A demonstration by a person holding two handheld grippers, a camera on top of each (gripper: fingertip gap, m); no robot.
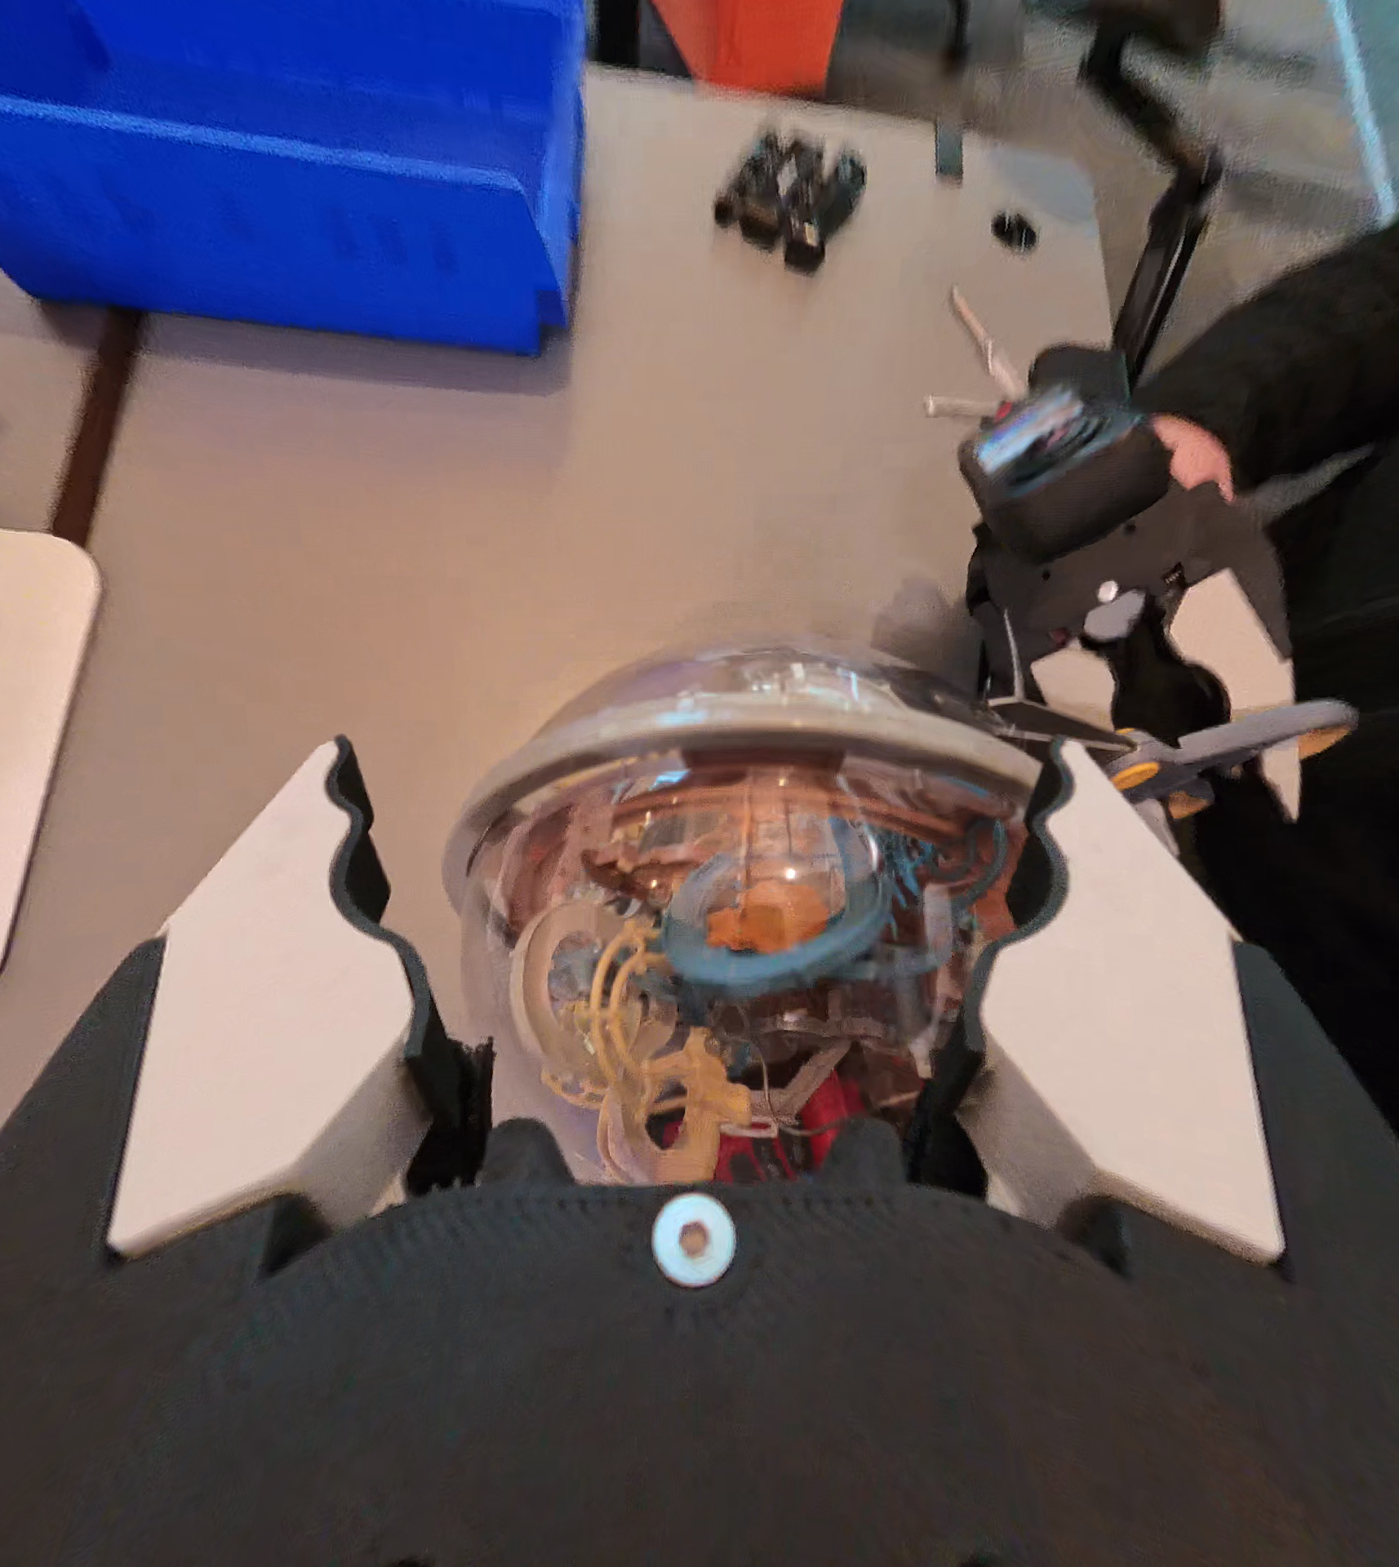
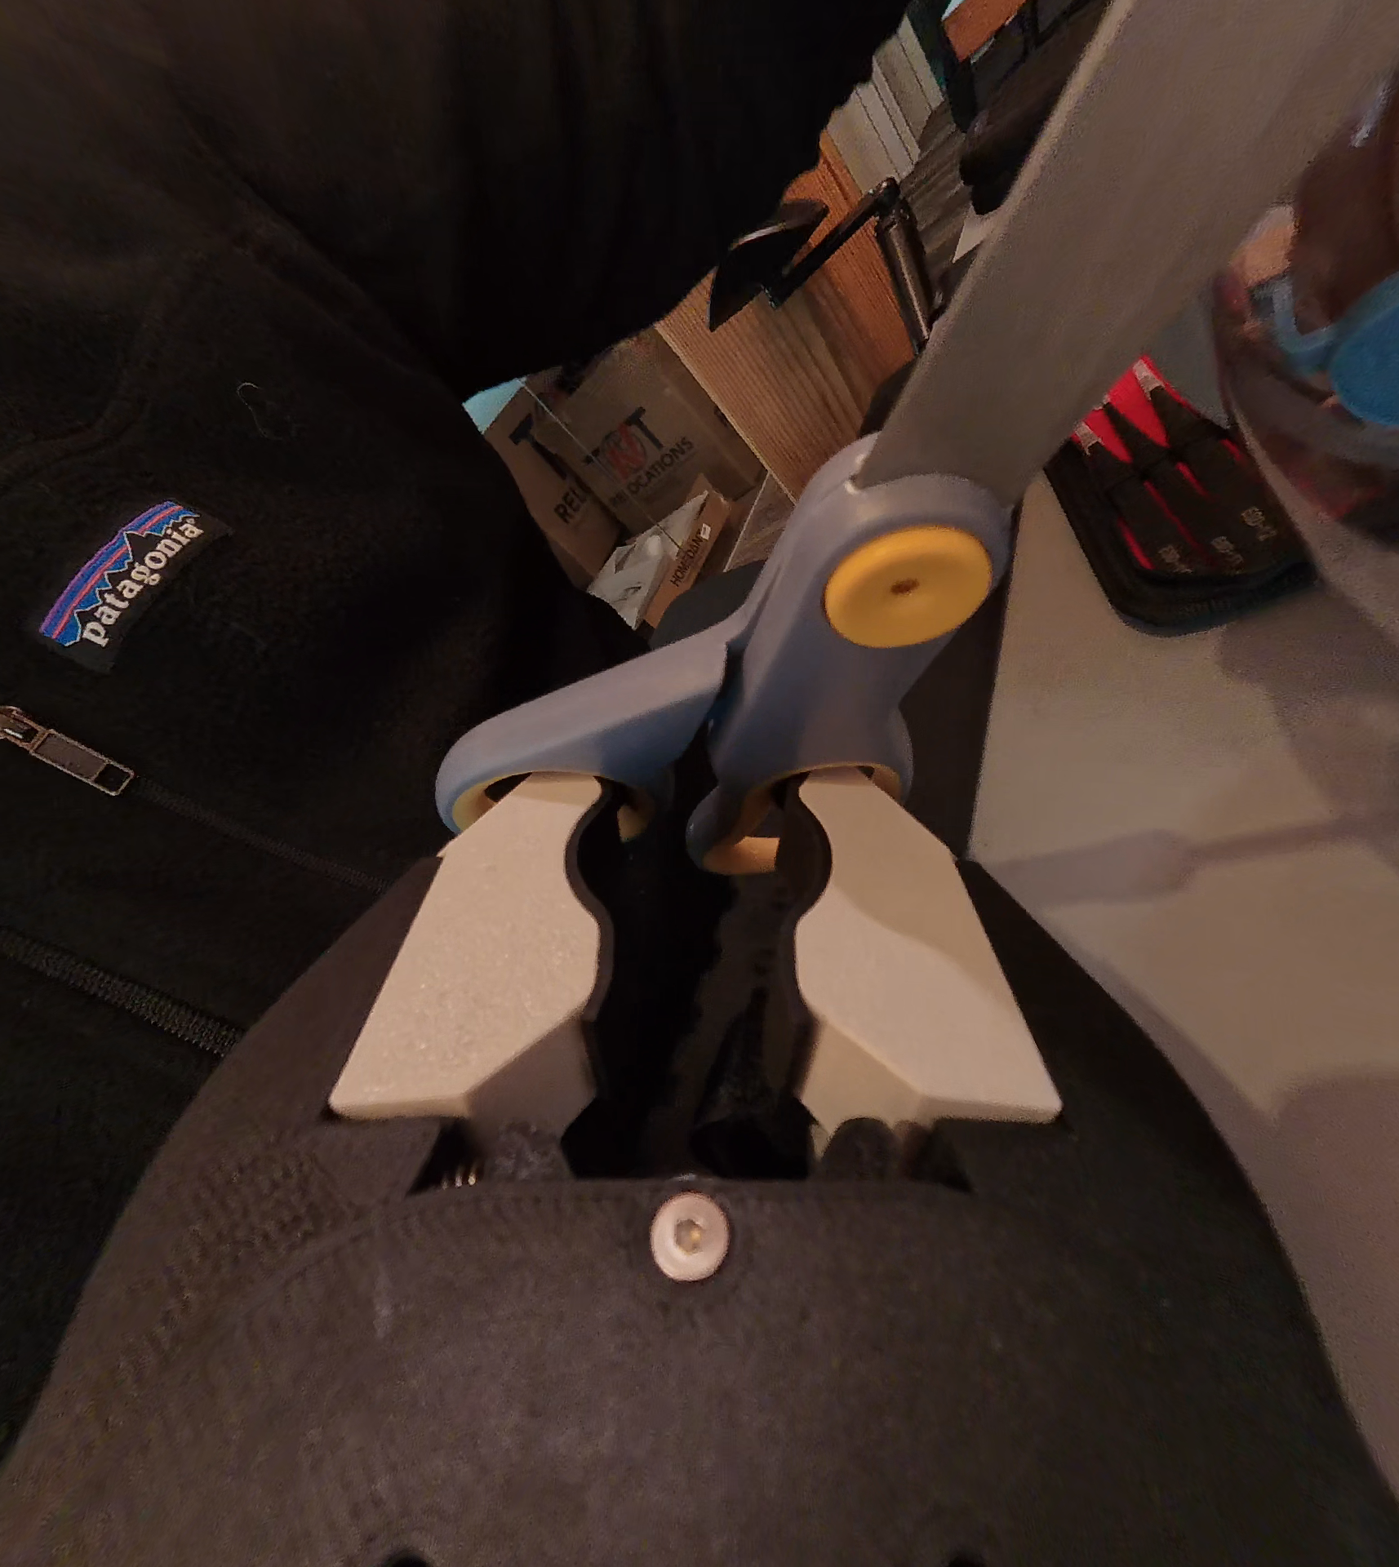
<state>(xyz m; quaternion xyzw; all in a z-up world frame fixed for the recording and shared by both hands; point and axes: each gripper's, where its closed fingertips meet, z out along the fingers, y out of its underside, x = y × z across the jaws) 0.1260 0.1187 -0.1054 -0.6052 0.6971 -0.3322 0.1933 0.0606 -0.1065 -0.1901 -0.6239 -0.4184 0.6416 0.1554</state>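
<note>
Scissors [image 2: 772, 678] with grey-blue handles and a yellow pivot hung from the right gripper [image 2: 700, 818], whose two fingers were poked one through each handle loop, held slightly apart. The left gripper [image 1: 700, 839] clasped a clear plastic ball [image 1: 730, 899] full of coloured parts above the table [image 1: 442, 526], near a blue bin [image 1: 255, 170].

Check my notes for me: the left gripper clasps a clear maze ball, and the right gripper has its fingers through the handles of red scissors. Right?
Not quite: the scissors are blue-grey with yellow trim, not red, as the right wrist view shows. The rest holds: the left gripper clasps the clear maze ball, and the right gripper has its fingers through the handles.
</note>
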